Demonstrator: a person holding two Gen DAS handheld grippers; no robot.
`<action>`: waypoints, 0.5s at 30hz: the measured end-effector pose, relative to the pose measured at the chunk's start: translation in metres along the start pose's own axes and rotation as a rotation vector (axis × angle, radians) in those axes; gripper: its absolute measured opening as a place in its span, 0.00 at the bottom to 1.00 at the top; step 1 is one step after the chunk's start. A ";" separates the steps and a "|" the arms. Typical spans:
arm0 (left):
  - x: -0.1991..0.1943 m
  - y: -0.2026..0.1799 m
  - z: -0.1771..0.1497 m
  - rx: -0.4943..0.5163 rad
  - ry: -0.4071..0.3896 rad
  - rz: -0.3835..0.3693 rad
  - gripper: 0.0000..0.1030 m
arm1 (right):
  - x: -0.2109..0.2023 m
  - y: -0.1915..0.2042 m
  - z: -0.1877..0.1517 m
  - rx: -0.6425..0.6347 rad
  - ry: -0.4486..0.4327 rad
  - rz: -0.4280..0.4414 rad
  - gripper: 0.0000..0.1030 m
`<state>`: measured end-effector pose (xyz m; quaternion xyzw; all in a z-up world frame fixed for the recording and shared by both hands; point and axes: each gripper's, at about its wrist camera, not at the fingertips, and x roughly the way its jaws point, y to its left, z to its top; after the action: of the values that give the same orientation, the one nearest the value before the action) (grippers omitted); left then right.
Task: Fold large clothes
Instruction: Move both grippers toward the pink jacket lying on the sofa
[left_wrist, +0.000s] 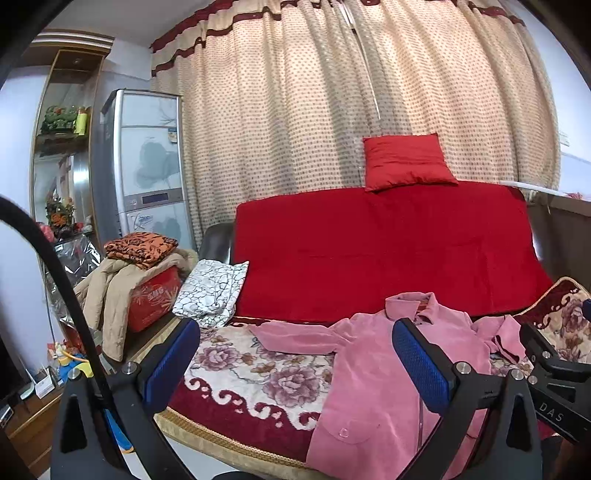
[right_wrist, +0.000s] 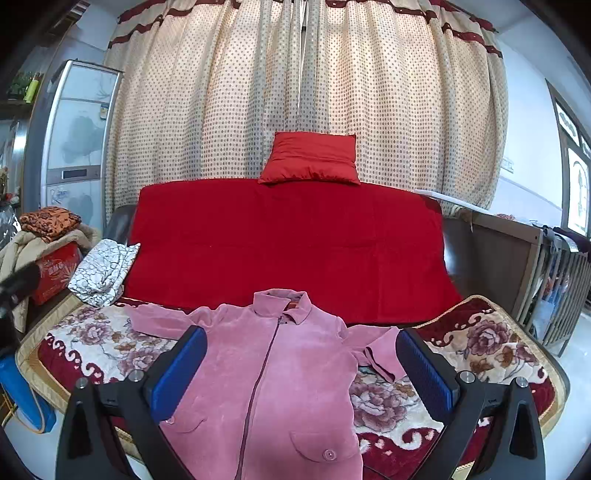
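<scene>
A pink zip-front jacket (right_wrist: 291, 373) lies flat, front up, on the floral blanket (right_wrist: 491, 350) of a sofa seat, collar toward the backrest. Its one sleeve stretches out to the left (left_wrist: 295, 334); the other is bunched at the right (right_wrist: 376, 350). My right gripper (right_wrist: 301, 369) hovers above the jacket's chest, open, nothing between its blue pads. My left gripper (left_wrist: 295, 363) stands open over the blanket (left_wrist: 236, 373) and the jacket's (left_wrist: 373, 373) left side, holding nothing. The right gripper's black body (left_wrist: 557, 373) shows at the right edge of the left wrist view.
A red throw (right_wrist: 288, 243) covers the sofa back, with a red cushion (right_wrist: 310, 158) on top and dotted curtains behind. A white patterned pillow (right_wrist: 103, 271) sits at the sofa's left end. Beside it a red box (left_wrist: 153, 301) carries a beige coat and orange cloth. A crib (right_wrist: 554, 280) stands right.
</scene>
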<state>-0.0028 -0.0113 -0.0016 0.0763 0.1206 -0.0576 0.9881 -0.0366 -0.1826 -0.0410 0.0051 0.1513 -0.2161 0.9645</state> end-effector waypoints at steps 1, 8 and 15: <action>0.001 -0.002 -0.001 0.001 -0.003 -0.004 1.00 | 0.000 -0.001 0.000 0.002 0.000 -0.001 1.00; 0.028 -0.028 -0.012 0.012 0.035 -0.055 1.00 | 0.008 -0.008 -0.004 0.010 0.018 -0.017 1.00; 0.090 -0.050 -0.042 -0.006 0.231 -0.117 1.00 | 0.033 -0.027 -0.017 0.024 0.067 -0.049 1.00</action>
<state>0.0682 -0.0618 -0.0713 0.0721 0.2383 -0.1057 0.9627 -0.0245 -0.2200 -0.0654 0.0204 0.1809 -0.2411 0.9533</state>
